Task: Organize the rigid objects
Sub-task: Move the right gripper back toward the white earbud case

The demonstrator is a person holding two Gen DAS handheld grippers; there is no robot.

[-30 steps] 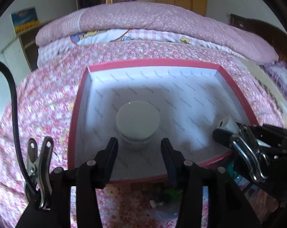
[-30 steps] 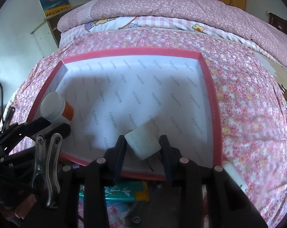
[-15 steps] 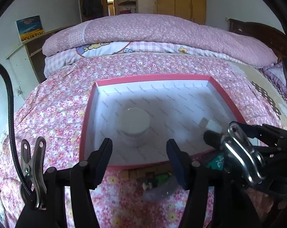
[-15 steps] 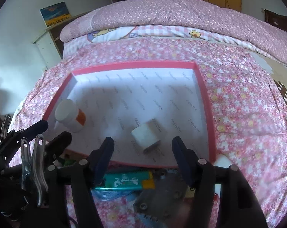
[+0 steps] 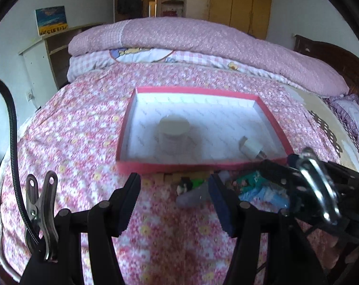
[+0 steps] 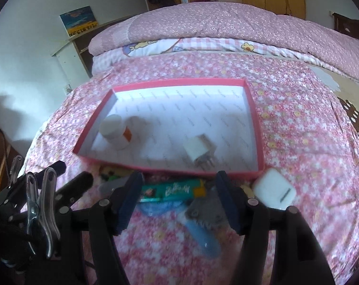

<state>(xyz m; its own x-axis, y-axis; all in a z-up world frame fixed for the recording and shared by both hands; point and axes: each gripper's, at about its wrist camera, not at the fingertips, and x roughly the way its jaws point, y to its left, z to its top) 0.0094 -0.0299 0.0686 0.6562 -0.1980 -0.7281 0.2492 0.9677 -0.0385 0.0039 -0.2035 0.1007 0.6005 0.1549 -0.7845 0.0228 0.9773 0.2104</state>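
Left gripper [image 5: 174, 200]: jaws spread wide, nothing between them — it hangs over the floral bedspread [image 5: 67, 137], on the near side of the box.
Right gripper [image 6: 178, 197]: jaws also spread wide and empty, poised above the loose items lying in front of the box.
Between the right fingers: a teal packet [image 6: 171, 190] lies crosswise just past the fingertips; a grey metal piece [image 6: 203, 210] and a blue handle-like item [image 6: 203, 236] lie below it. What these are exactly is too blurred to tell.
White case [image 6: 274, 191]: a small rounded white case on the bedspread, just beside the right finger and just outside the box's near right corner.
Red box [image 6: 170, 169]: a shallow red-walled box with a white printed lining, open-topped, resting on the bed ahead of both grippers.
White jar [image 6: 115, 131]: inside the box near its left wall, white lid, an orange patch on its side; seems upright in the left wrist view.
Charger plug [image 6: 199, 150]: a white cube with metal prongs, lying inside the box toward the near wall — well apart from the jar.
Small clutter [image 5: 191, 185]: green and dark bits against the box's near wall, unclear.
Far side: folded pink quilts [image 5: 203, 40] stacked at the head of the bed.
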